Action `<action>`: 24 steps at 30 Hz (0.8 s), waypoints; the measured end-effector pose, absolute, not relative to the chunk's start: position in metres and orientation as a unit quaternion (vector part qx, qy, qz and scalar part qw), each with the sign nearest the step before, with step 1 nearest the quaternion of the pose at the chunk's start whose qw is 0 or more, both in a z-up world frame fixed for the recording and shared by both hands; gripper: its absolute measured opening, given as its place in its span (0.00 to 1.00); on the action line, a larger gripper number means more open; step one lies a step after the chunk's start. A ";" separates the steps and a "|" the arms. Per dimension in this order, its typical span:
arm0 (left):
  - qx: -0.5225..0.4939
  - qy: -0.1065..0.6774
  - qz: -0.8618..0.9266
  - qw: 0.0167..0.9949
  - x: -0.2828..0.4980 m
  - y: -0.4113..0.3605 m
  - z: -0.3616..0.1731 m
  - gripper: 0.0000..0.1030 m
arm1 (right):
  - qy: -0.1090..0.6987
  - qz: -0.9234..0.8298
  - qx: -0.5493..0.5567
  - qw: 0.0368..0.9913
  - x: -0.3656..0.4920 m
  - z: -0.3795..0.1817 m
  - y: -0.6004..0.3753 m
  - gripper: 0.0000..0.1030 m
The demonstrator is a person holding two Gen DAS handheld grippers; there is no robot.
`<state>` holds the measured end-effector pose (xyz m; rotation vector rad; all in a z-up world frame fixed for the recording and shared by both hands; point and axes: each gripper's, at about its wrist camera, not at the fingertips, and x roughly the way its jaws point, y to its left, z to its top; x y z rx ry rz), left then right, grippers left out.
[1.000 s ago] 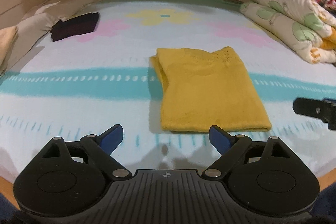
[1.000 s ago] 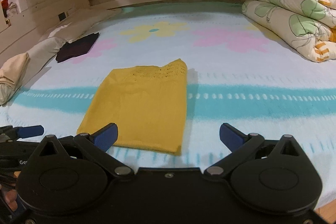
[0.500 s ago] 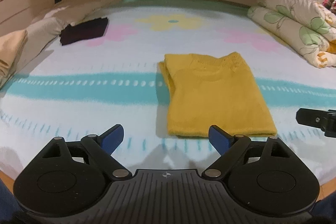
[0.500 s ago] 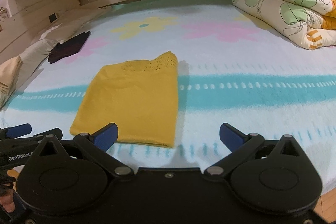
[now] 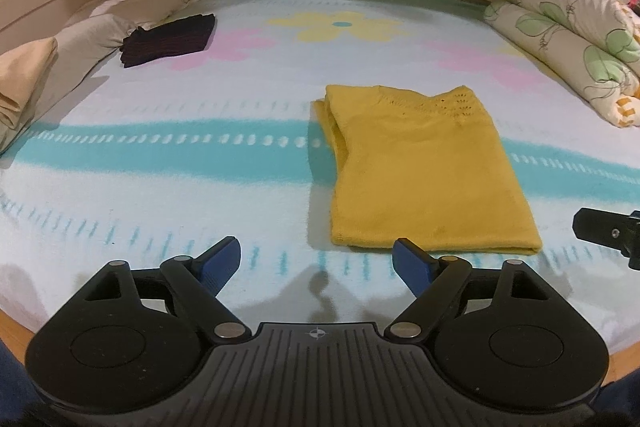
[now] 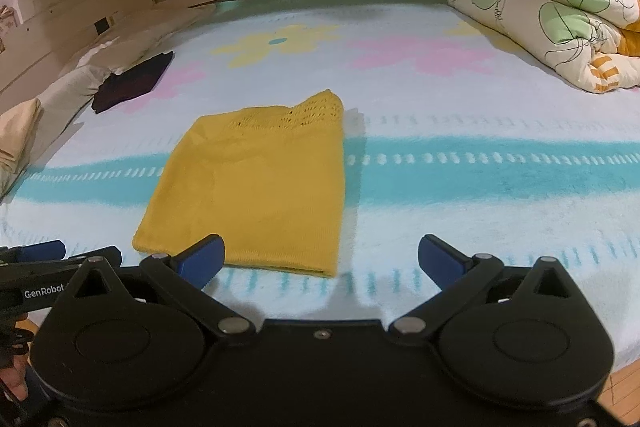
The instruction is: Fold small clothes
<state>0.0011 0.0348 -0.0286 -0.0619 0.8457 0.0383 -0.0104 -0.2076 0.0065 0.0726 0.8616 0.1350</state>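
— Yellow knit top [image 5: 428,171], where is it lying?

— It is lying folded into a rough rectangle on the bed [image 5: 168,187], close to the near edge and partly across the teal stripe. Its lacy neckline is pointing toward the far edge, and a doubled layer is showing along its left side in the left wrist view.

— What are the grippers doing?

— The left gripper [image 5: 317,259] is hanging just above the near edge, its blue fingers [image 5: 222,259] standing spread with nothing between them. Its jaws have just been closing a little, though they are still standing wide. Its right fingertip is sitting just short of the top's near hem, not touching it.

— And the other one?

— The right gripper [image 6: 320,259] is also hovering over the near edge with its fingers [image 6: 440,259] spread wide and gripping nothing. Its left fingertip is overlapping the near hem in the picture; whether it is touching the cloth, I cannot tell.

— Anything else lying on the bed?

— A dark folded garment [image 5: 168,39] is sitting near the far left corner beside pale pillows [image 5: 80,39], and a rolled floral quilt [image 6: 552,23] is resting along the right edge, well apart from the top.
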 end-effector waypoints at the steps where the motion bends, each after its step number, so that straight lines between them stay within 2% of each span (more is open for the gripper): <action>1: -0.030 0.411 0.018 0.911 0.002 0.035 -0.029 0.80 | 0.418 0.065 0.035 0.905 -0.010 0.006 -0.207 1.00; 24: -0.012 0.414 0.012 0.910 0.003 0.026 -0.031 0.80 | 0.441 0.063 0.040 0.894 -0.005 -0.006 -0.203 1.00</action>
